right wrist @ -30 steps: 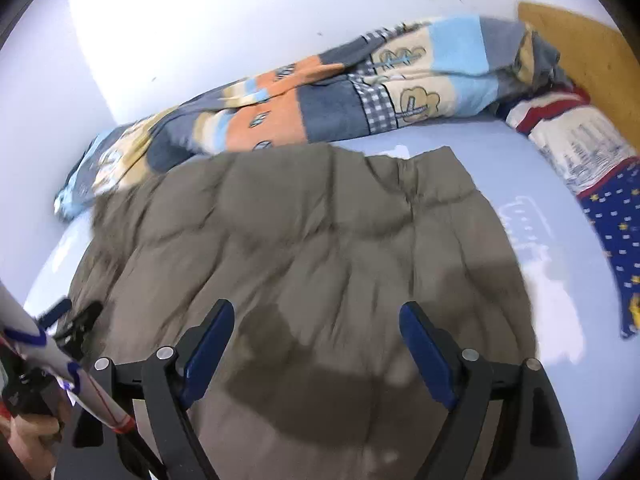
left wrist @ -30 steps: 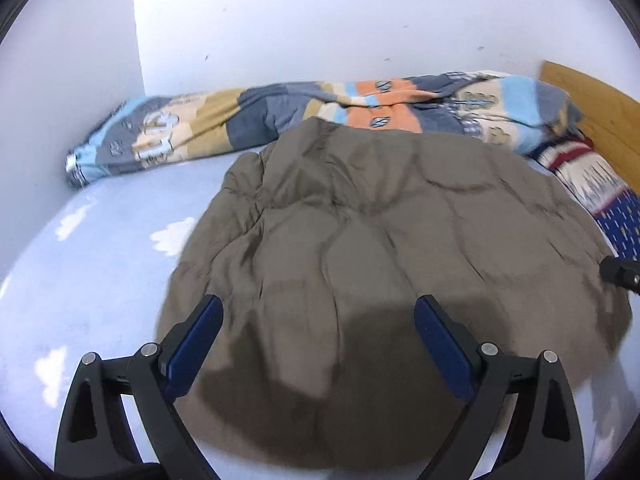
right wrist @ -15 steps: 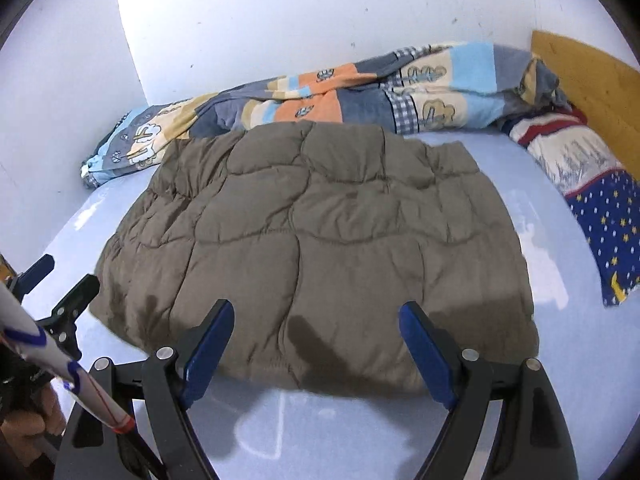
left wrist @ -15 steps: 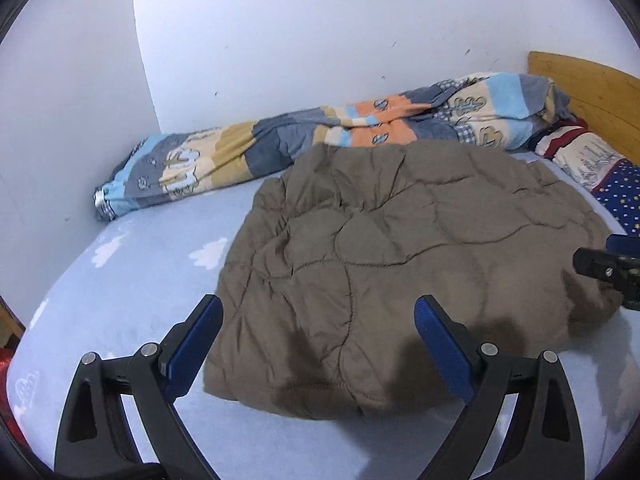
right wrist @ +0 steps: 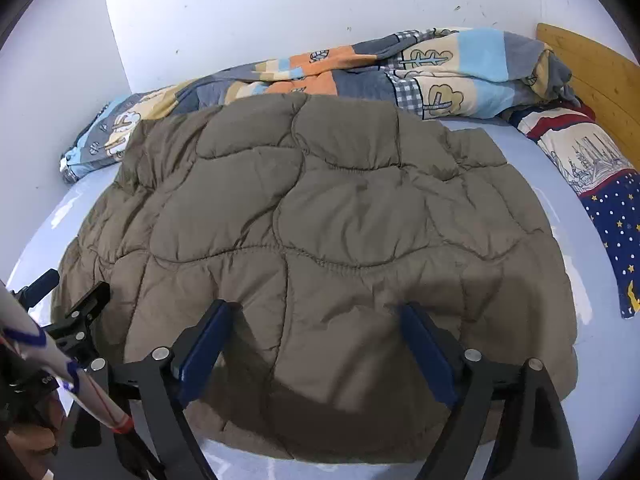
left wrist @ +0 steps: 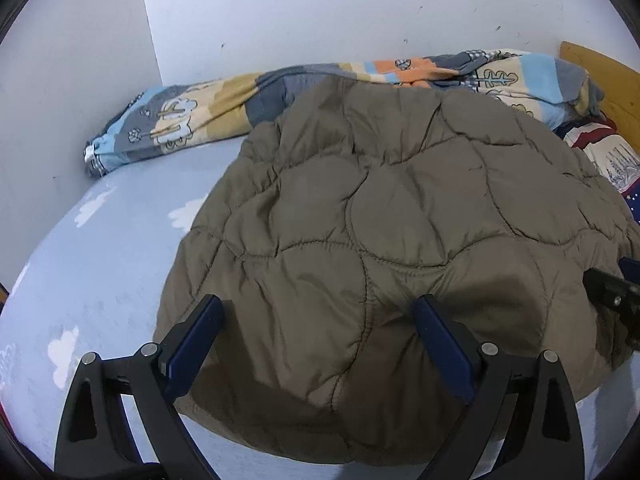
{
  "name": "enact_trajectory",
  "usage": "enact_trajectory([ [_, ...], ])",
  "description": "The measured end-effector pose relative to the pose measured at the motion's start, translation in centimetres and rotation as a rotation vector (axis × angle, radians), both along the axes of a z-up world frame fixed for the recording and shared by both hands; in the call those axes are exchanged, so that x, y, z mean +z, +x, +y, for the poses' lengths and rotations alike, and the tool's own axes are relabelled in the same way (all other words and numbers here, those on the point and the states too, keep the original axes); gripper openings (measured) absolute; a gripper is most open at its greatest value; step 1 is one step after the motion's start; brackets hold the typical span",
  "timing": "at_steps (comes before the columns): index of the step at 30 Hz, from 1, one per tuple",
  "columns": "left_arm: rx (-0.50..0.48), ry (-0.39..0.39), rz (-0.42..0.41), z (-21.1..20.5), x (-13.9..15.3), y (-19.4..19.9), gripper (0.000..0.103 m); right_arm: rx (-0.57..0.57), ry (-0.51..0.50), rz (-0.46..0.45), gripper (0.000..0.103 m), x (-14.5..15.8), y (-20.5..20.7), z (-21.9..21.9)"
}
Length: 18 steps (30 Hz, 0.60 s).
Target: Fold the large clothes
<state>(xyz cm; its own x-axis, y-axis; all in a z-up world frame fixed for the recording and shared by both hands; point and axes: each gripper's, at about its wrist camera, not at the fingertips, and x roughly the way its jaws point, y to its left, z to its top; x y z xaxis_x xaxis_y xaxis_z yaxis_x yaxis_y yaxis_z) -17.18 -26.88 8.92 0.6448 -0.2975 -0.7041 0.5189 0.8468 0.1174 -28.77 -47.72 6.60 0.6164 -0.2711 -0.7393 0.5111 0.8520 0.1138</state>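
Note:
A large olive-brown quilted jacket [left wrist: 392, 216] [right wrist: 320, 216] lies spread on the light blue bedsheet [left wrist: 100, 264]. My left gripper [left wrist: 318, 312] hovers over its near edge, jaws wide open, blue pads [left wrist: 196, 340] either side of the padded hem without pressing it. My right gripper [right wrist: 316, 316] stands over the near edge further right; its jaws are opening, and the fabric lies below and between them, not pinched. Each gripper shows in the other's view: the right gripper [left wrist: 616, 296] at the right edge, the left gripper [right wrist: 68, 304] at the left.
A rolled patchwork quilt [right wrist: 360, 72] lies along the white back wall. A star-patterned pillow [right wrist: 608, 200] and a wooden headboard [right wrist: 600, 76] are at the right. A hand [right wrist: 24, 440] and a white strip with blue and red marks [right wrist: 60, 372] show at lower left.
Both grippers drew back from the jacket half a second ago and have since come down close over its near edge again. The jacket lies as before.

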Motion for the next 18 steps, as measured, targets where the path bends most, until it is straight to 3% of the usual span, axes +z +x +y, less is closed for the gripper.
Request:
enact_trajectory([
  [12,-0.005,0.014,0.015,0.0,0.1,0.2,0.097,0.012,0.005,0.054,0.095,-1.1,0.6,0.1],
  [18,0.027,-0.005,-0.02,1.1,1.8,1.1,0.097,-0.014,-0.001,-0.031,0.094,2.2,-0.8,-0.7],
])
